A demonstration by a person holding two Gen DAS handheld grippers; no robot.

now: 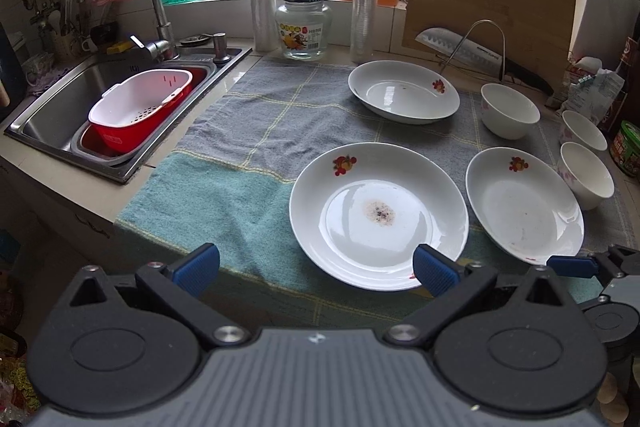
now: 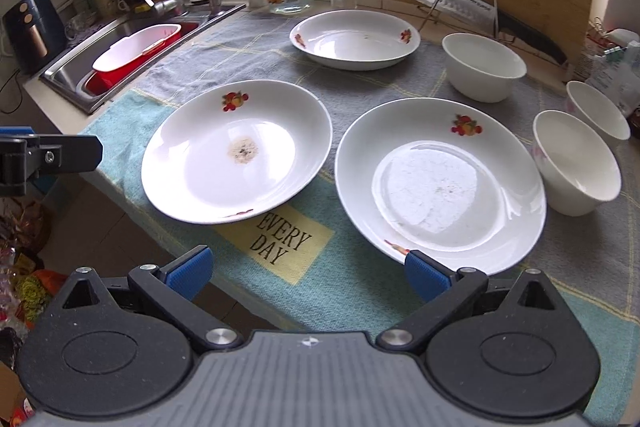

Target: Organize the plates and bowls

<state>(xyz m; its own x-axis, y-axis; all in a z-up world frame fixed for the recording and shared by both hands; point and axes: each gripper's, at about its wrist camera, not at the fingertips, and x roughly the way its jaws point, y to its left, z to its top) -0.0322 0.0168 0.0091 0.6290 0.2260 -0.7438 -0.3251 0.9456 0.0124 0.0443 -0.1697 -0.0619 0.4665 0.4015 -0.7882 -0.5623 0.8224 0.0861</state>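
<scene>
Right wrist view: bench towel (image 2: 344,279), checked, spread flat. Three plates (image 2: 240,151) on it, two at the near edge. Three bowls (image 2: 484,67) along its right side. Left hand-held gripper (image 1: 316,269) and right hand-held gripper (image 2: 306,273): fingers wide apart, empty.

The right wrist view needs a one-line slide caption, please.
Open right gripper hovers before three plates and three bowls on a towel.

Three plates (image 2: 236,151) on the towel (image 2: 352,279) (bowls (image 2: 484,67) to their right), sink (image 1: 60,95) far left
</scene>
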